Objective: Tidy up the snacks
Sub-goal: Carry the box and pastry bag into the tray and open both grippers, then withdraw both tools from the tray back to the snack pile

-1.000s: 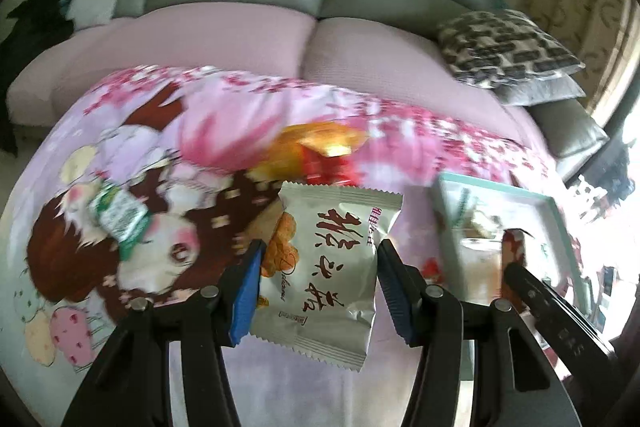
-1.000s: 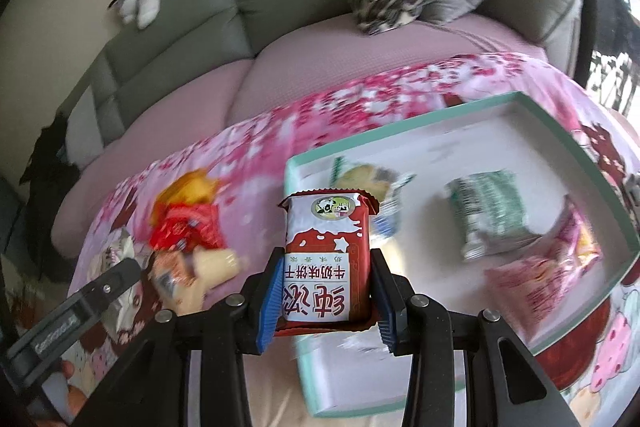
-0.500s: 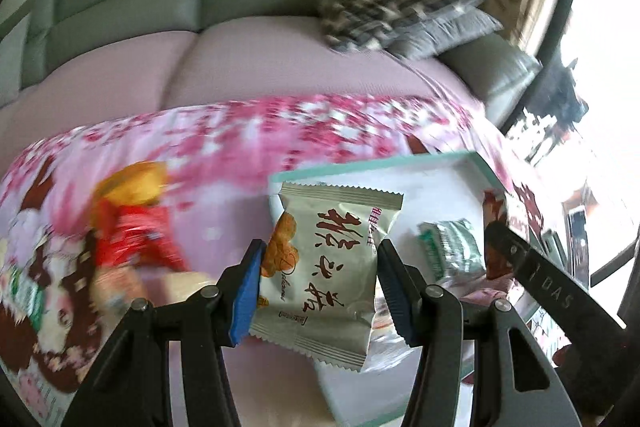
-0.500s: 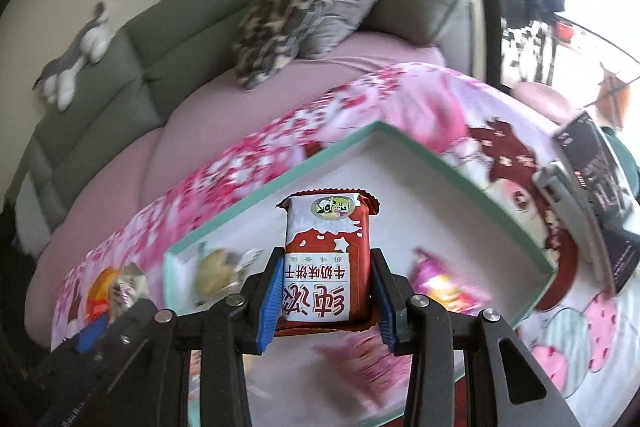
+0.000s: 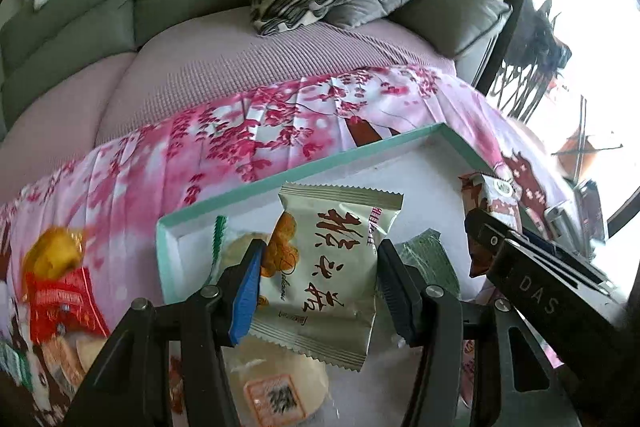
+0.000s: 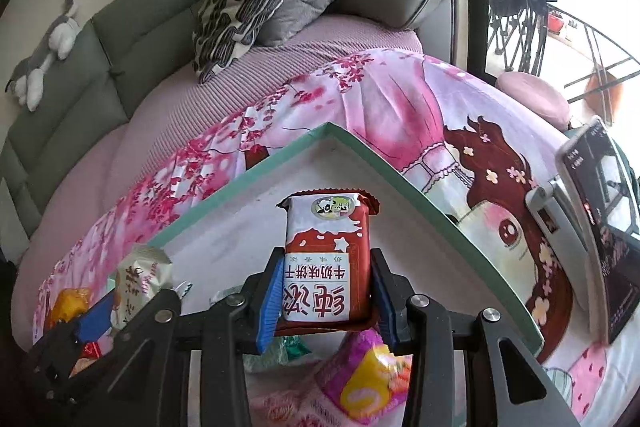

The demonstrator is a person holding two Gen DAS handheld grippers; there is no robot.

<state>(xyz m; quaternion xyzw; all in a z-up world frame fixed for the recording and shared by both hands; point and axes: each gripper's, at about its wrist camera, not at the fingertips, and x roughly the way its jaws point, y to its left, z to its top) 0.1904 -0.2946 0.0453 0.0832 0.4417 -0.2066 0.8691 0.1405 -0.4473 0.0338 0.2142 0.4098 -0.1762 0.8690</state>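
Both hands are loaded right now. The left gripper (image 5: 318, 287) is clamped on a pale green snack packet (image 5: 324, 267) with red characters, held over the near-left end of the teal-rimmed tray (image 5: 360, 149). The right gripper (image 6: 326, 293) is pinched on a red-and-white biscuit pack (image 6: 326, 255), hanging over the middle of that same tray (image 6: 420, 187).

Progress looks decent to me. The tray already holds a few things: a dark green packet (image 5: 428, 259), a round pale cake in clear wrap (image 5: 276, 379) under the left claw, and a pink and yellow pack (image 6: 368, 379) under the right one. Still out on the pink cartoon blanket (image 5: 260, 131) are at least 2 snacks, a yellow one (image 5: 56, 255) and a red one (image 5: 60, 303), plus some blurry bits I can't make out. So I'd guess a bit past halfway, with these 2 drops pending.

Compared with 1 second back, the left claw was out over the blanket with the tray off to its right, and the right one was only at the tray's near edge. Now both are above it, grips unchanged.
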